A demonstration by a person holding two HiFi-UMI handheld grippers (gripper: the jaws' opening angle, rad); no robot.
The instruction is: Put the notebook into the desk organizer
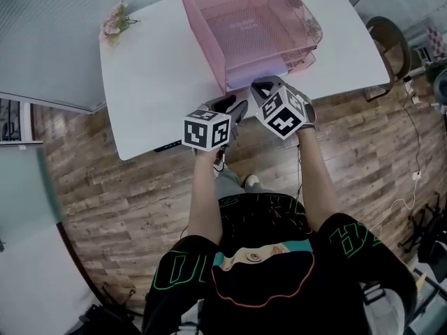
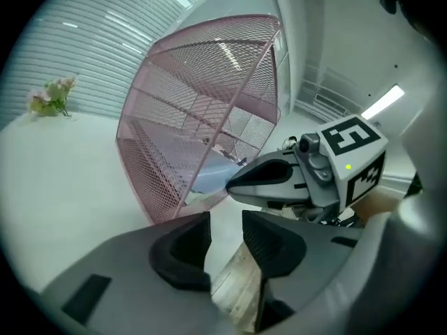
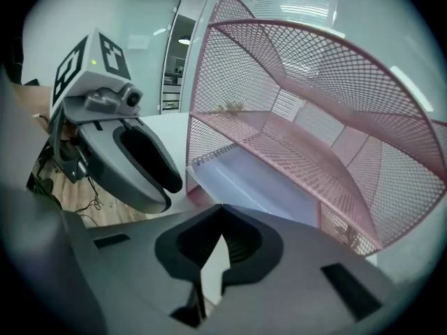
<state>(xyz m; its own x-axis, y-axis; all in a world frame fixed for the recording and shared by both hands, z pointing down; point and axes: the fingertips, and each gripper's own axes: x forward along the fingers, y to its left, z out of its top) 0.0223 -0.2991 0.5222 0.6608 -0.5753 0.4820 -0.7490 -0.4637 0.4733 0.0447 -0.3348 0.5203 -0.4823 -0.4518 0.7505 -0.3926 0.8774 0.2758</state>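
The pink mesh desk organizer [image 1: 251, 26] stands on the white table [image 1: 154, 68]. A pale blue spiral notebook [image 3: 255, 185] lies in its bottom tray, its near edge poking out at the front [image 1: 264, 73] [image 2: 211, 174]. My left gripper [image 1: 237, 107] [image 2: 225, 246] hovers at the table's front edge, just left of the tray mouth, jaws open with nothing between them. Just in front of the notebook's near edge, my right gripper [image 1: 260, 86] [image 3: 222, 213] has its jaws shut and empty. Each gripper shows in the other's view, the right one [image 2: 279, 176] and the left one [image 3: 136, 166].
A small bunch of flowers [image 1: 116, 19] [image 2: 50, 96] sits at the table's far left corner. A chair [image 1: 388, 42] stands to the right of the table. Wooden floor [image 1: 126, 194] lies below the table's front edge, with cables at the right.
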